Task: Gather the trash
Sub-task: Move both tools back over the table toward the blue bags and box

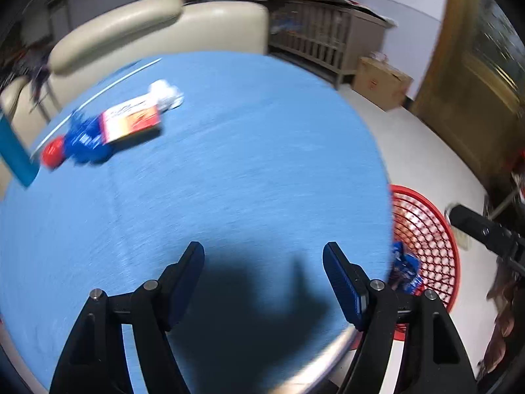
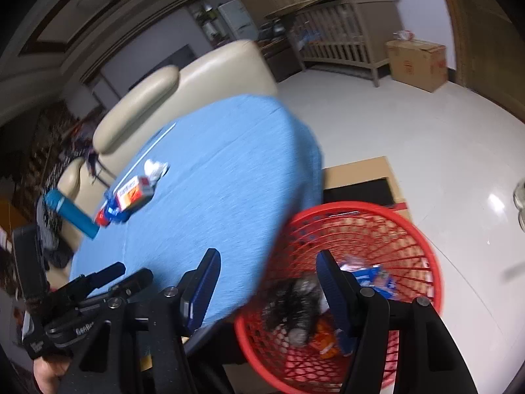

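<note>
Table (image 1: 249, 151) fills the left wrist view, a round top under blue cloth stretching ahead of that gripper's jaws, and it carries everything left to collect. Next in size, the red mesh basket (image 2: 354, 229) stands on the floor just off the table's edge, low enough, I'd say, that trash can simply be dropped in; it sits below and ahead of the right gripper (image 2: 265, 284), whose right jaw hangs over its rim. Inside it already: a crumpled dark bag, some orange packaging and a blue wrapper.

Now the trash still out. Far ahead and to the left of the left gripper (image 1: 262, 275), well apart from it, lies a tight little row: a white-and-orange carton (image 1: 131, 121), a blue wrapper (image 1: 85, 141) touching it, a white crumpled tissue (image 1: 165, 95) at its far end, and a red cap (image 1: 52, 154) at the near one. A blue tube (image 2: 70, 211) tilts at the table's far left edge.

Both pairs of jaws stand released, nothing between them. My read: a drop is done, and the cluster comes next.
</note>
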